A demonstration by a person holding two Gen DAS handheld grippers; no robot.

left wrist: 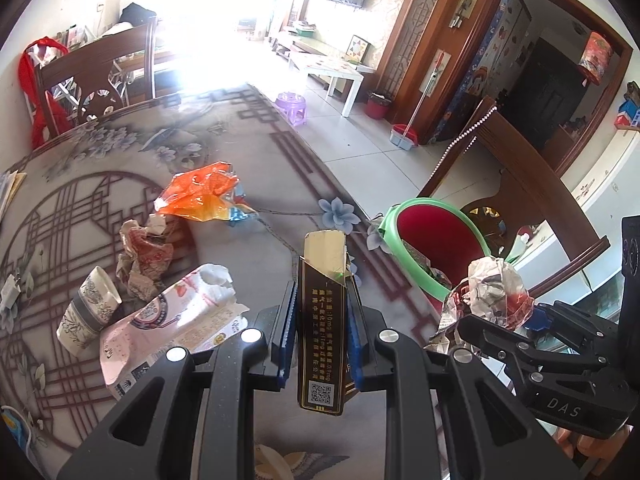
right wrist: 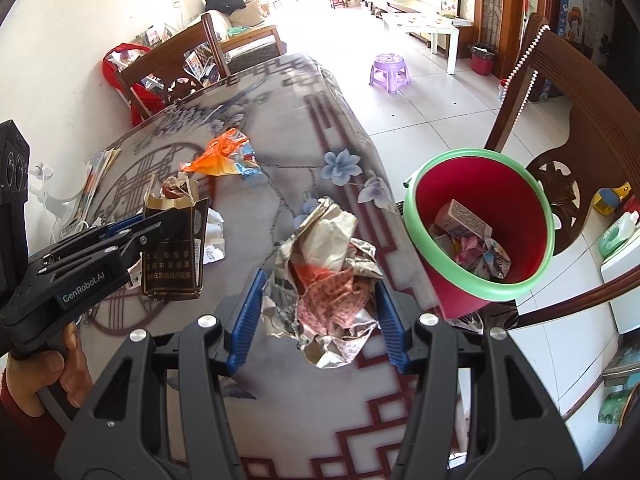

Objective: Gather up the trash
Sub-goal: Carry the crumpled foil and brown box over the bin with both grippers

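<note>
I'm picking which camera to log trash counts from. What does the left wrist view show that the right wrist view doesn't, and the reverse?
Only the left wrist view: the paper cup and the pink-and-white wrapper on the table.
Only the right wrist view: the trash inside the bin and the hand on the left gripper's handle.
Both: the left gripper shut on the dark box, the right gripper shut on the paper wad, the orange wrapper, the bin.

Bright daylight blows out the far room; fisheye edges curve darkly.
</note>
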